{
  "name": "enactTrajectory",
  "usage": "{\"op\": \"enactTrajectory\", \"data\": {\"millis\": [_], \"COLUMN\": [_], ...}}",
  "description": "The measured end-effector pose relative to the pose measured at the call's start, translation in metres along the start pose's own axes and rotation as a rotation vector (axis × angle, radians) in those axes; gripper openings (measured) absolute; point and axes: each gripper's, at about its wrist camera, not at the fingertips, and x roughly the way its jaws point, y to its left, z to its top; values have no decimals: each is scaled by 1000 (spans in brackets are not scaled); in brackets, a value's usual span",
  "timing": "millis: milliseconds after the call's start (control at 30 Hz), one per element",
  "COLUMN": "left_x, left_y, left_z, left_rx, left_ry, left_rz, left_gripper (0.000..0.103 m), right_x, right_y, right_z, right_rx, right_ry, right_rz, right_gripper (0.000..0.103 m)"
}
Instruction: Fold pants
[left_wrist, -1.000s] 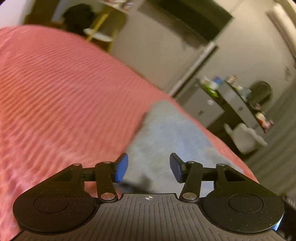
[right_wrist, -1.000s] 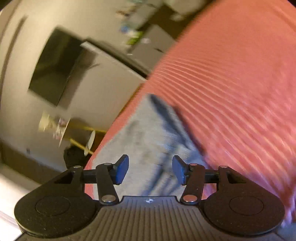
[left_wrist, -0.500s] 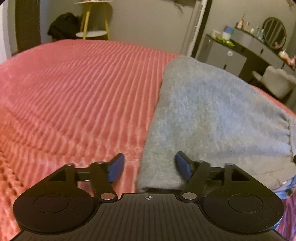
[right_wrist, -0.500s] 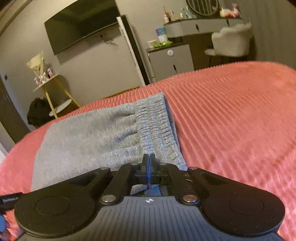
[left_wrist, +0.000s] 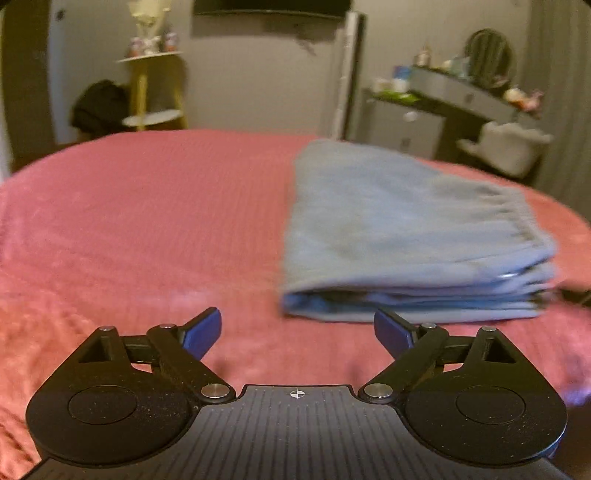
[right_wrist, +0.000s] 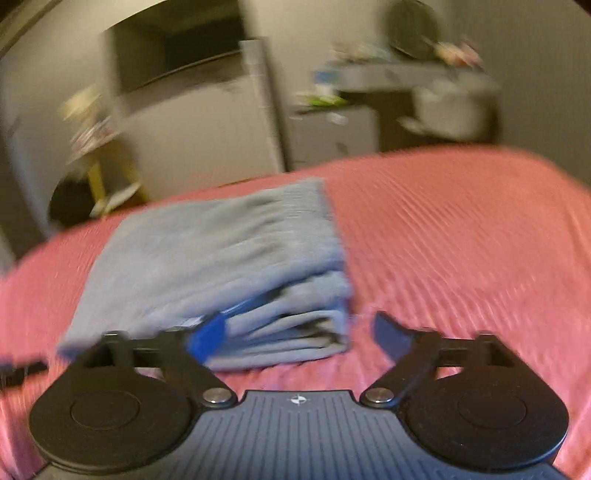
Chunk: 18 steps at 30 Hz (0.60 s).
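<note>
The grey pants (left_wrist: 406, 229) lie folded in a flat stack of several layers on the pink ribbed bedspread (left_wrist: 147, 221). In the left wrist view the stack is ahead and to the right, with the elastic waistband at its right edge. My left gripper (left_wrist: 297, 334) is open and empty, just short of the stack's near edge. In the right wrist view the pants (right_wrist: 207, 266) lie ahead and to the left. My right gripper (right_wrist: 295, 336) is open and empty, its left finger in front of the stack's near edge. This view is blurred.
Beyond the bed stand a yellow side table (left_wrist: 151, 92) with a dark bundle beside it, a grey wall with a dark TV (right_wrist: 177, 48), a grey dresser with small items (left_wrist: 443, 107) and a white chair (left_wrist: 509, 147).
My right gripper was shut at the waistband and has opened and drawn back. My left gripper has opened wider and pulled back from the stack. Both views have levelled out.
</note>
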Motion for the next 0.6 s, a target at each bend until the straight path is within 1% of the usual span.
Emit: {"op": "enactTrajectory", "data": {"millis": [67,133,233,367,500,600], "left_x": [-12,-23,-31,-26,-15,-9], "left_y": [-8,-18,-23,-34,-43,-41], "left_z": [0,1,-1,-2,-8,-11], "left_rx": [23,60,50,72,113,114], "left_ry": [-38,-54,-57,-31,-5,-4], "left_rz": [-12,-4,-10,-23,-26,-16], "left_gripper": [94,95,96,96,96,96], "right_x": [-3,-7,-24,-37,-32,-23], "right_y": [28,49,68,61,48,44], "right_z": [-7,-15,-22,-21,-15,-14], "right_rx": [-125,-216,-282,-239,-151,-99], "right_ry": [33,47,-33,-96,-75,-55], "right_rz": [49,58,8,15,-3,-20], "right_gripper": [98,98,98,99,99,99]}}
